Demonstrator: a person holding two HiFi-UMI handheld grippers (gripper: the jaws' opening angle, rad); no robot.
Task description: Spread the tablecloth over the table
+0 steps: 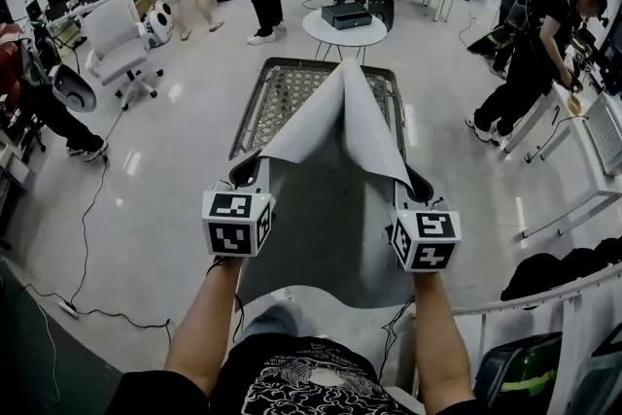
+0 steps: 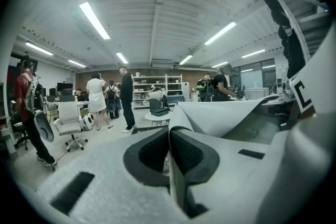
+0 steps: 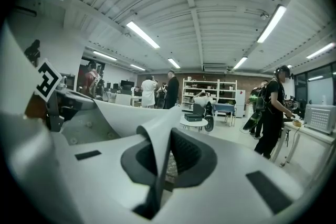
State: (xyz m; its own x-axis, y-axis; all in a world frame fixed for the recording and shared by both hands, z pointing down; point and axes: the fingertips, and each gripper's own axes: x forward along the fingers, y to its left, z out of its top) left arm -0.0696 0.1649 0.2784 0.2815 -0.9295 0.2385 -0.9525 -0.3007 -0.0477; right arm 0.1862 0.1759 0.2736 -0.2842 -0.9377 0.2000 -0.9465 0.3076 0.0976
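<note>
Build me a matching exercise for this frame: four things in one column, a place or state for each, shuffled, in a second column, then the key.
Things
1. left gripper
2. tablecloth
3. mesh table
4. black box

Place or state
A. raised in a peaked fold
B. on the round white table
C. partly uncovered
D. shut on a cloth edge

Pairs: 1-D, 2-A, 3-C, 4-B
</note>
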